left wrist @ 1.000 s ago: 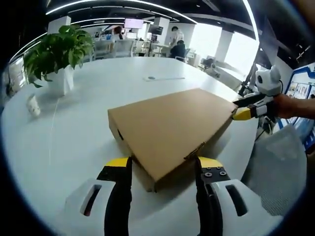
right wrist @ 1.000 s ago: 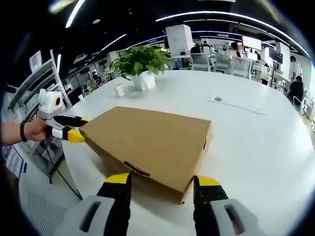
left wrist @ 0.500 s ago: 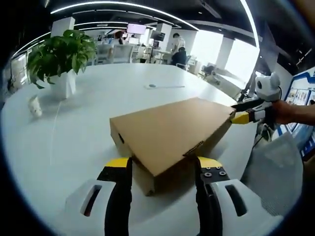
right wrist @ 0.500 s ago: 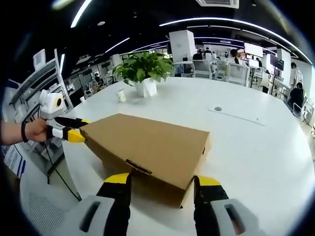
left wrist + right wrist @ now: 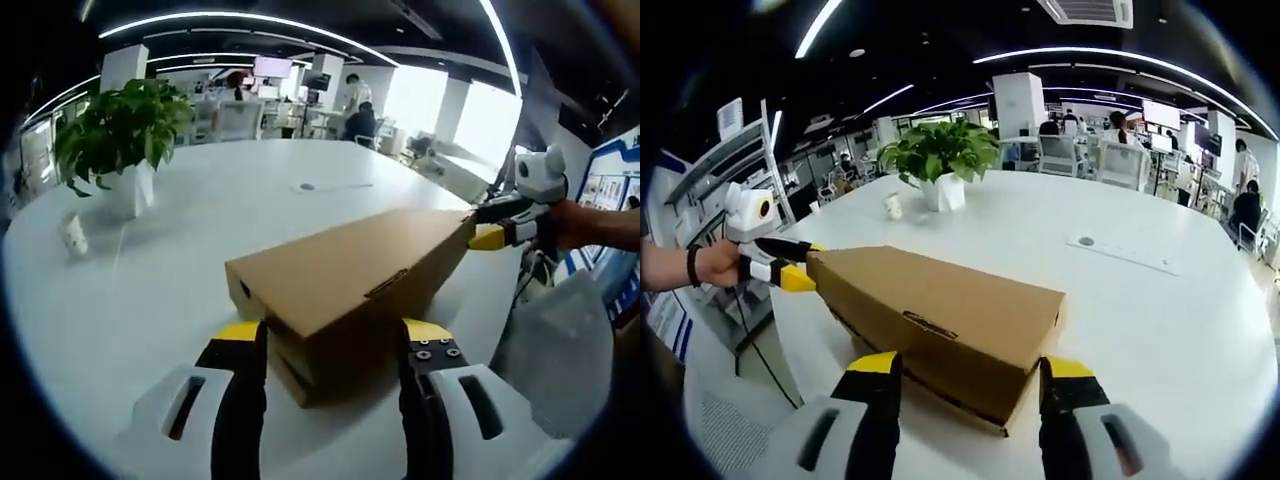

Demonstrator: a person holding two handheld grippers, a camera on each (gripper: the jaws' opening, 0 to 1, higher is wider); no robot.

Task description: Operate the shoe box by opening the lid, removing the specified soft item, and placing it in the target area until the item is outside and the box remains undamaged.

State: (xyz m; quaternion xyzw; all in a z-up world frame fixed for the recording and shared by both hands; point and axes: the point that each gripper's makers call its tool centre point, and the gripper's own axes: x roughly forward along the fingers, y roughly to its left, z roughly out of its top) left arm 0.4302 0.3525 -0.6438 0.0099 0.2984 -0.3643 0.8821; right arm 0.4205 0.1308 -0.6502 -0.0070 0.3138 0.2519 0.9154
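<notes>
A brown cardboard shoe box stands on the white table [image 5: 150, 300]. Its lid [image 5: 350, 270] is tilted up off the base [image 5: 330, 378], which shows as a darker wall beneath the near corner. My left gripper [image 5: 330, 335] is shut on that near corner, one yellow-tipped jaw on each side. In the right gripper view the same left gripper [image 5: 790, 262] grips the lid [image 5: 940, 300] at its far left corner. My right gripper [image 5: 965, 368] is shut on the opposite lid corner, and shows as the right gripper [image 5: 490, 228] with a hand behind it. What is inside the box is hidden.
A potted plant [image 5: 115, 120] [image 5: 940, 150] and a small white object [image 5: 72, 235] [image 5: 894, 206] stand at the table's far side. A flat sheet [image 5: 320, 186] [image 5: 1120, 250] lies further off. The table edge runs close behind each gripper. People and chairs are in the background.
The lid has risen and tilted up with both grippers holding its opposite corners, and the base now shows under it. Both views have dropped lower toward the table.
</notes>
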